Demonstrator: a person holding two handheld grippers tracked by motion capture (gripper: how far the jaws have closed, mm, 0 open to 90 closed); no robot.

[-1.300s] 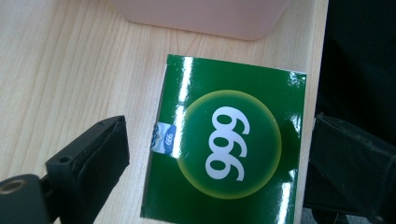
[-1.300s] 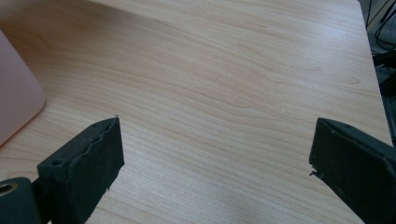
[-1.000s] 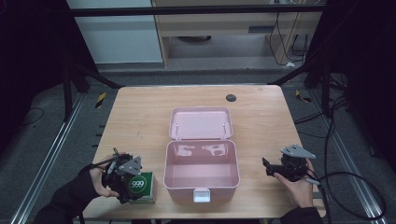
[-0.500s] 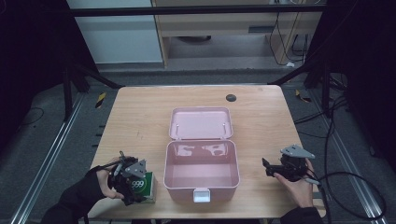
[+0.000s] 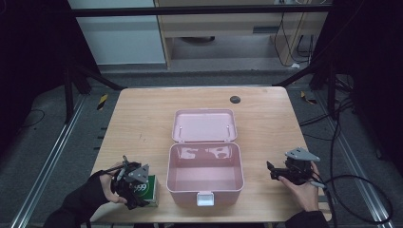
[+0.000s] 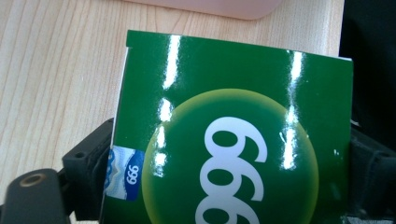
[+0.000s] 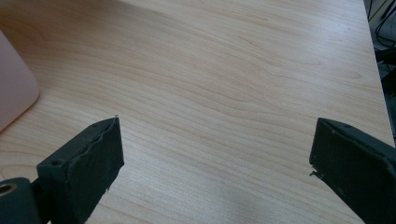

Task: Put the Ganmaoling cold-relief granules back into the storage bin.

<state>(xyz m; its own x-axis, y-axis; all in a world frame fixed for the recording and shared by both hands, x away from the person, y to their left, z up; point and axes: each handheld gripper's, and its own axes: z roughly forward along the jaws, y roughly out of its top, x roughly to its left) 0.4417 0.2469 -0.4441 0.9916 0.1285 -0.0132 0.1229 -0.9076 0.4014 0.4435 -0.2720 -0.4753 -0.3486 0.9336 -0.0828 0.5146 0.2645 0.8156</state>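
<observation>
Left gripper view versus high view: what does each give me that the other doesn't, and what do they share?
Left gripper view: the small blue label at the edge of the green box, and the left gripper's fingers against both its sides; they have just been closing on it.
High view: the empty inside of the open pink case, its lid lying back, and the right gripper at the right.
Both: the box with its white 999 on the wooden table, beside the case.

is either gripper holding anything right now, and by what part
The left gripper has just been closing around the green box, one jaw at each side edge; a firm grip cannot be told. The right gripper is open, holding nothing.
</observation>
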